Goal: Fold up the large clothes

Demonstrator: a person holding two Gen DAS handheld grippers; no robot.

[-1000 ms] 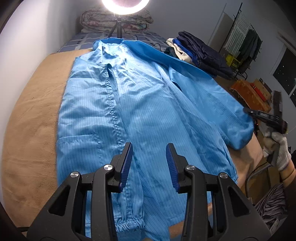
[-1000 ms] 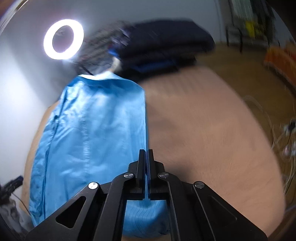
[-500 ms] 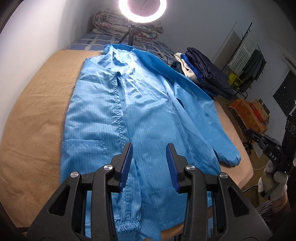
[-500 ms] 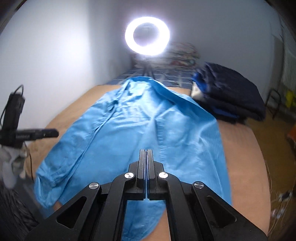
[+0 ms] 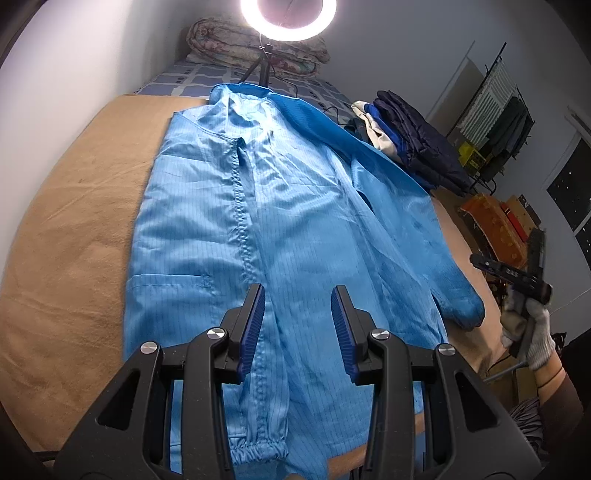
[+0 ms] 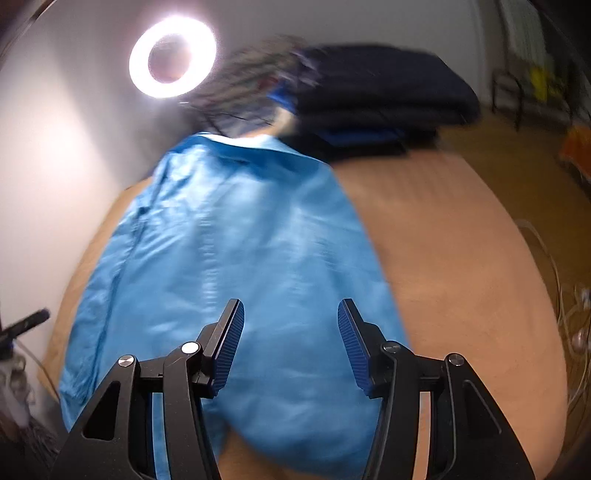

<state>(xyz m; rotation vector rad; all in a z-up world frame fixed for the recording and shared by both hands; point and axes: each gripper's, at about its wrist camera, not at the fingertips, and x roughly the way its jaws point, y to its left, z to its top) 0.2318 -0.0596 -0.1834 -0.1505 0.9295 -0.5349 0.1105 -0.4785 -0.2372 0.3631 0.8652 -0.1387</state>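
A large light-blue jacket (image 5: 280, 221) lies spread flat, front up, on a tan blanket (image 5: 74, 258) over the bed. Its collar points to the far end, and one sleeve is folded across the front with its elastic cuff (image 5: 258, 448) near me. My left gripper (image 5: 297, 325) is open and empty, hovering above the lower hem. My right gripper (image 6: 291, 343) is open and empty above the right sleeve end (image 6: 295, 424); the view is blurred. It also shows in the left wrist view (image 5: 517, 275), held off the bed's right edge.
A ring light on a tripod (image 5: 288, 14) stands at the bed's far end before a rolled quilt (image 5: 255, 48). A stack of dark folded clothes (image 5: 410, 144) sits at the far right of the bed. Boxes and a clothes rack (image 5: 498, 110) stand on the floor to the right.
My right gripper has opened from shut and swung back over the right sleeve end. My left gripper stayed open and drew back slightly, showing more of the bed.
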